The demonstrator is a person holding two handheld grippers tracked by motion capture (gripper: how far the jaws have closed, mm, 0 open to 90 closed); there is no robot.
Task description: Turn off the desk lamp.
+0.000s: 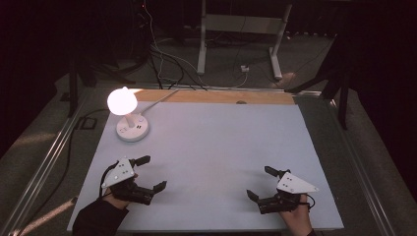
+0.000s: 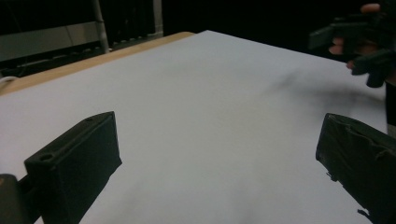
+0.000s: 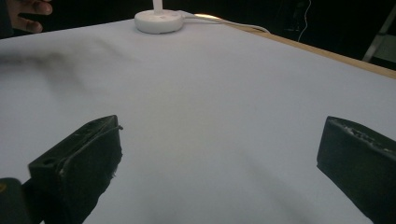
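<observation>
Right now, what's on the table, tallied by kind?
Lamps: 1, the lit white lamp at the far left.
Tools: 2, the left tool and right tool, both open.
Total: 3.

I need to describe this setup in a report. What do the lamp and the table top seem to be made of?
The lamp: likely white plastic, with a smooth, slightly glossy round base and a frosted shade that glows evenly. The table top: a matte, pale sheet, perhaps laminate or paper, showing no glare. Its far edge looks like bare light-brown wood or fibreboard.
</observation>
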